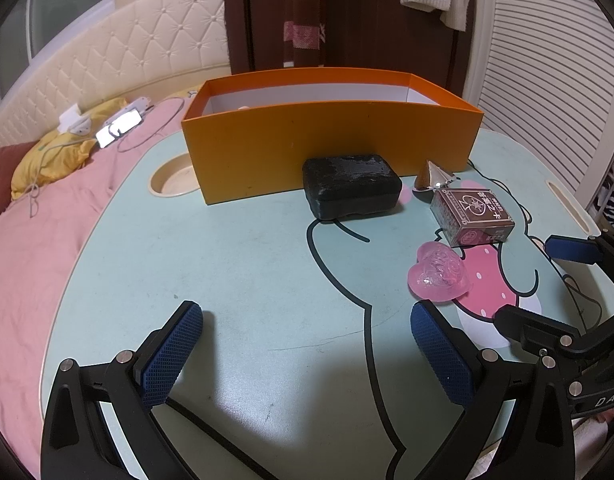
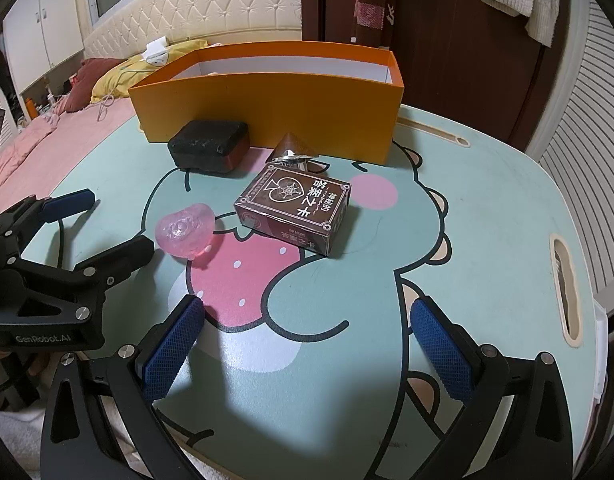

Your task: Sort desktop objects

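Note:
An orange box (image 1: 327, 148) (image 2: 267, 108) stands at the back of the green lap table (image 1: 247, 260) (image 2: 487, 220). In front of it lie a black case (image 1: 351, 186) (image 2: 209, 146), a brown cone with silver foil (image 1: 433, 178) (image 2: 293, 150), a brown card box (image 1: 473, 216) (image 2: 297, 206) and a pink heart (image 1: 439, 272) (image 2: 185, 230). My left gripper (image 1: 307, 354) is open and empty, low over the table's near side; it also shows in the right wrist view (image 2: 107, 224). My right gripper (image 2: 307, 344) is open and empty, near the heart; it also shows in the left wrist view (image 1: 547, 284).
A round cup recess (image 1: 173, 178) sits at the table's left, slots (image 2: 565, 286) at its right edge. A bed with pink sheet (image 1: 35, 240), yellow pillow (image 1: 63, 152) and chargers lies to the left. A dark door and slatted wardrobe stand behind.

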A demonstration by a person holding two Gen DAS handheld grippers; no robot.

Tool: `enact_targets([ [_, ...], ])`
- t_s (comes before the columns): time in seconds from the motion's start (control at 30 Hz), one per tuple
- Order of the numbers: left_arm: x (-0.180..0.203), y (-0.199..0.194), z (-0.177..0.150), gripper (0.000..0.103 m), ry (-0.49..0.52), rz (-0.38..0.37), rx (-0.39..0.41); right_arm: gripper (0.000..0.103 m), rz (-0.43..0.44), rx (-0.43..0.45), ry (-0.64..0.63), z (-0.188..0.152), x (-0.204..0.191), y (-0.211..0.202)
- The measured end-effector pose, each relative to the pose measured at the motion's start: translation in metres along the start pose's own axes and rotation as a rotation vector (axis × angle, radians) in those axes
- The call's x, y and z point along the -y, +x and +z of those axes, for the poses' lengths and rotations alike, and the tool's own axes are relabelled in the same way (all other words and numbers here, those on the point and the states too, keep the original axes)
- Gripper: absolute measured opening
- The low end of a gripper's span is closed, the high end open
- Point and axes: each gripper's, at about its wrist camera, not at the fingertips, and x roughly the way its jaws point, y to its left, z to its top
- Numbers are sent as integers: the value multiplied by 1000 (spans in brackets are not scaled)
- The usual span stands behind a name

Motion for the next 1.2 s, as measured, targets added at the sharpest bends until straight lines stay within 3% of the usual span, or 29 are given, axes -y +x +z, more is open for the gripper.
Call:
enact_targets([
  [0.3,-6,-3,-1,103,-26,26,7,103,20,17,30,-1,4,-4],
  [0.4,-11,-4,-2,103,-44,45,11,95,47,53,70,2,10,-10],
  [0.5,-17,-4,-4,103,-61,61,19,95,84,86,101,11,13,-16],
  [0.6,-18,-3,-6,103,-58,59,24,95,112,66,136,25,11,-7],
  [0.8,-19,-3,-7,103,-52,50,27,94,45,7,161,43,-1,20],
  [0.87,-19,-3,-7,103,-52,48,28,88,16,9,157,44,-3,22],
  [0.9,-19,-3,-7,103,-52,48,28,76,2,13,150,44,-4,22],
  [0.93,-19,-4,-7,103,-52,48,28,58,-8,18,147,44,-5,21],
  [1.2,-19,-5,-7,103,-48,46,26,57,32,100,200,30,14,-1],
])
